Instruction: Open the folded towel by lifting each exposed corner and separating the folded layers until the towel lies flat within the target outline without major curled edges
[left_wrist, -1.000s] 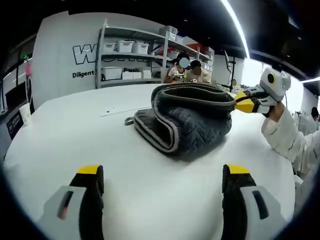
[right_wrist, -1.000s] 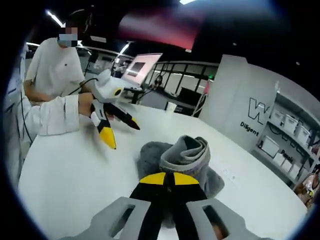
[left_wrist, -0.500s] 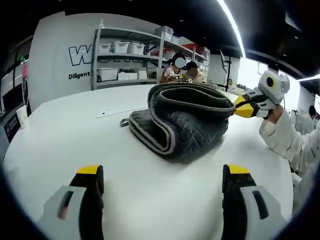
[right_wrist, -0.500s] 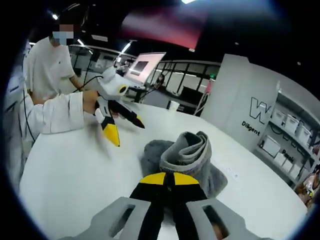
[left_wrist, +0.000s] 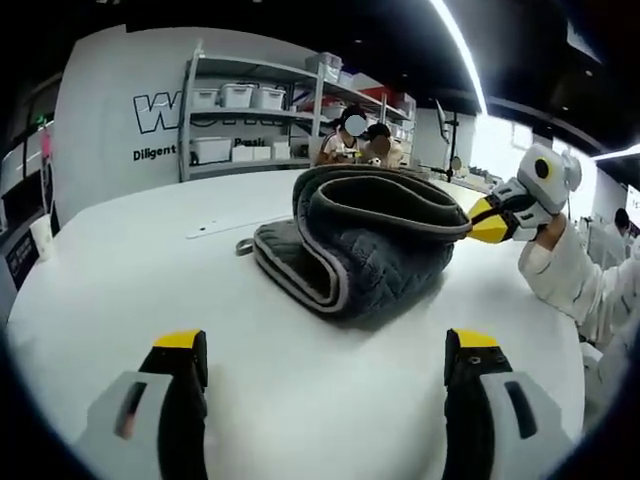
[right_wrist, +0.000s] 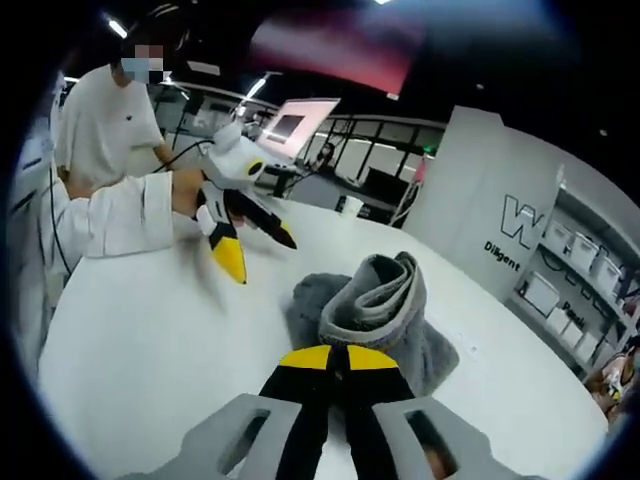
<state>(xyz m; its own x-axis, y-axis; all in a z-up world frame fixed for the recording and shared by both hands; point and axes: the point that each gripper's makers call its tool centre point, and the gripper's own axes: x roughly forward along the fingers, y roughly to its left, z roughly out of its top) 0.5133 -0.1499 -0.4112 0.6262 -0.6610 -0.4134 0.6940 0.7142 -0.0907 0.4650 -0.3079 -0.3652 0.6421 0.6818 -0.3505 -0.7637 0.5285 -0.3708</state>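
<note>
The right gripper (left_wrist: 484, 222) is pinching 1 raised corner of the grey towel (left_wrist: 355, 245) – at 12 o'clock on the white table (left_wrist: 150, 270). The left gripper (left_wrist: 325, 352) is hanging wide open, empty. Next, probably, peeling that layer outward – unfolding barely begun.

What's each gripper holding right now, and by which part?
The right gripper is shut on the grey towel, pinching the edge of its lifted top layer. The left gripper is open and holds nothing, above the white table.
</note>
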